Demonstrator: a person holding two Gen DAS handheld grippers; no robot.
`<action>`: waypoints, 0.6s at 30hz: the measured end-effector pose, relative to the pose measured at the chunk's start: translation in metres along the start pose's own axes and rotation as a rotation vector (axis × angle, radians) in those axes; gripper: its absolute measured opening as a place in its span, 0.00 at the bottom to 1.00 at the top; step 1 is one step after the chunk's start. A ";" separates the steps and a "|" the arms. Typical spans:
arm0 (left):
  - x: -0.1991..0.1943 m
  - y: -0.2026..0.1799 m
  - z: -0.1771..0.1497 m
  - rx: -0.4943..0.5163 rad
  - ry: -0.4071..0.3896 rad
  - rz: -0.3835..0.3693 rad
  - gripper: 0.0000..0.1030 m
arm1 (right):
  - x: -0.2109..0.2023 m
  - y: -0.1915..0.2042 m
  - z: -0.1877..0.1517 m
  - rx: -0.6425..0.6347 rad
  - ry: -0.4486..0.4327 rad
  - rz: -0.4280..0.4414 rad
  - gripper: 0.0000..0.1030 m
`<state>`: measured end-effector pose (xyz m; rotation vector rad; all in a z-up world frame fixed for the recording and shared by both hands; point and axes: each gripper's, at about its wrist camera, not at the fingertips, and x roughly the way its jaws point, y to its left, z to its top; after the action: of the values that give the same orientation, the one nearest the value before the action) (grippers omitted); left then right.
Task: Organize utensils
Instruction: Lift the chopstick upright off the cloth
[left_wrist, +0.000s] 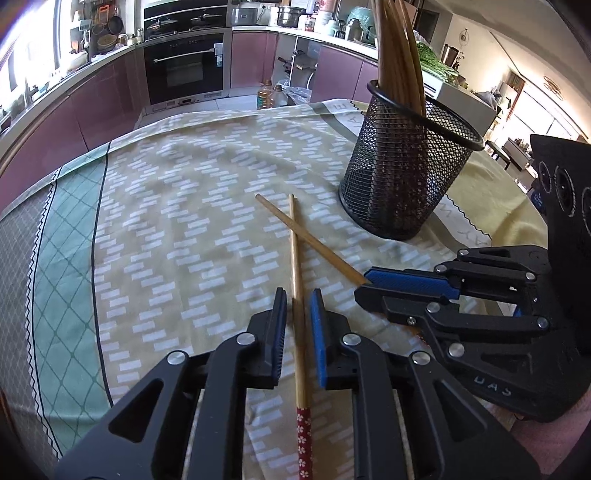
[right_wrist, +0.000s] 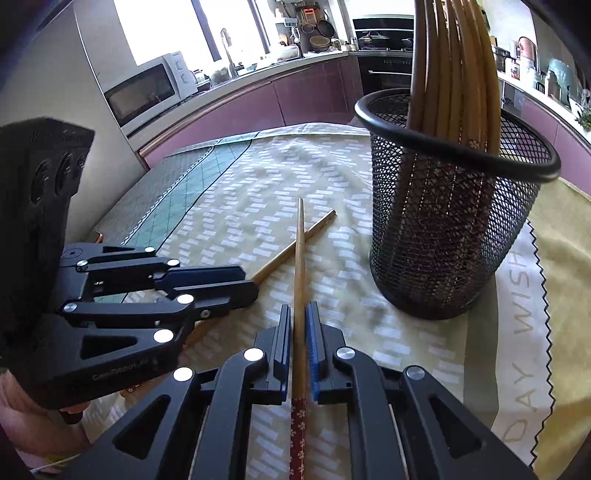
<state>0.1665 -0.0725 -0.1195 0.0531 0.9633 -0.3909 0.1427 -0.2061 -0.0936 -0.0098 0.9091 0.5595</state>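
2 crossed chopsticks on the table, a gripper at each

The left-hand chopstick and right-hand chopstick lie crossed near the middle of the patterned tablecloth, red flowered ends toward the near edge. The left gripper straddles the first with its jaws slightly apart, pads not pressing. The right gripper is clamped on the second. A black mesh holder stands upright near them by the cloth's lettered border, holding a bundle of chopsticks.
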 end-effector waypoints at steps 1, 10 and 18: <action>0.000 0.000 0.001 0.002 0.000 0.003 0.13 | 0.000 0.000 0.000 0.001 -0.001 0.000 0.07; 0.000 -0.004 0.002 -0.005 -0.018 0.014 0.07 | -0.010 -0.009 -0.001 0.034 -0.033 0.027 0.05; -0.019 0.000 0.004 -0.020 -0.062 -0.028 0.07 | -0.036 -0.008 0.003 0.028 -0.094 0.057 0.05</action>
<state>0.1602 -0.0679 -0.1016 0.0088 0.9071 -0.4067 0.1315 -0.2289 -0.0669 0.0680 0.8276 0.5954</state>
